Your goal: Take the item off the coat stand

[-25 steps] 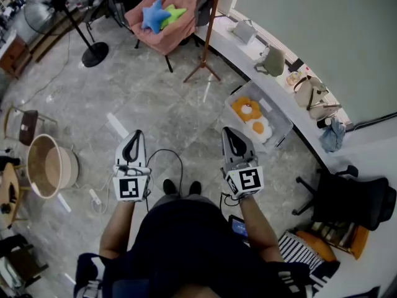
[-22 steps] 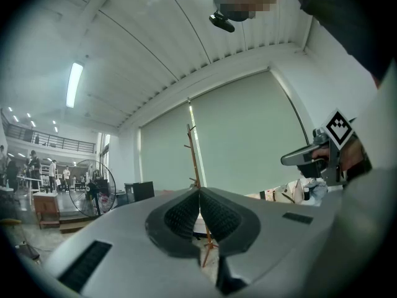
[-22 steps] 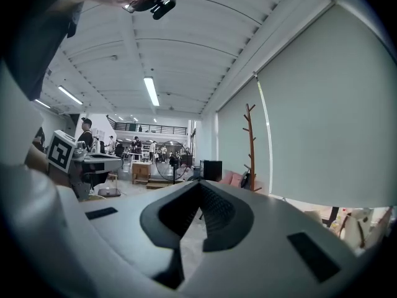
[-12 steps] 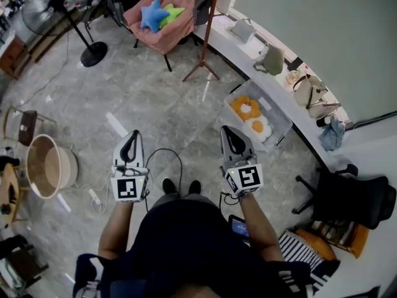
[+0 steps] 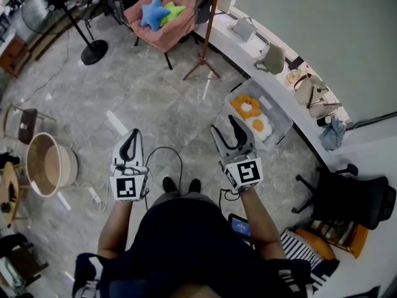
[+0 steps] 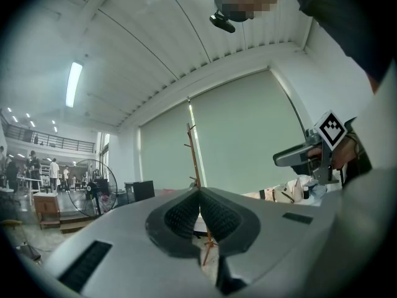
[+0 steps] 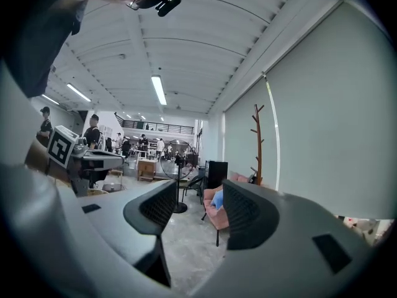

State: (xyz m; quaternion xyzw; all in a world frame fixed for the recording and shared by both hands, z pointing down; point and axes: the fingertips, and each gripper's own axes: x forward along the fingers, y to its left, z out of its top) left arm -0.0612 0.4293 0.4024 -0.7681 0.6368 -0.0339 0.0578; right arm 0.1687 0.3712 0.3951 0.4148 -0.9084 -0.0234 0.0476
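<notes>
The wooden coat stand [image 5: 209,30] rises at the far side of the floor, its feet spread by the ledge. A dark grey item [image 5: 203,8] hangs against its pole. In the right gripper view the coat stand [image 7: 257,144] is far ahead on the right, with a small dark thing low on it. My right gripper [image 5: 224,126] is held at waist height, far from the stand, and its jaws are opening with nothing between them [image 7: 198,189]. My left gripper [image 5: 130,139] is level with it, shut and empty [image 6: 199,195]. The coat stand [image 6: 193,148] shows just above its tips.
A pink armchair [image 5: 162,30] with a blue star cushion stands left of the stand. A pedestal fan [image 5: 93,53] is further left. A clear box [image 5: 280,128] of egg-shaped cushions sits ahead on the right, beside a ledge [image 5: 226,42] with handbags. A wooden tub [image 5: 49,165] is at left.
My right gripper's jaws have gone from shut to wide apart, and it has edged slightly forward. The left gripper has barely moved.
</notes>
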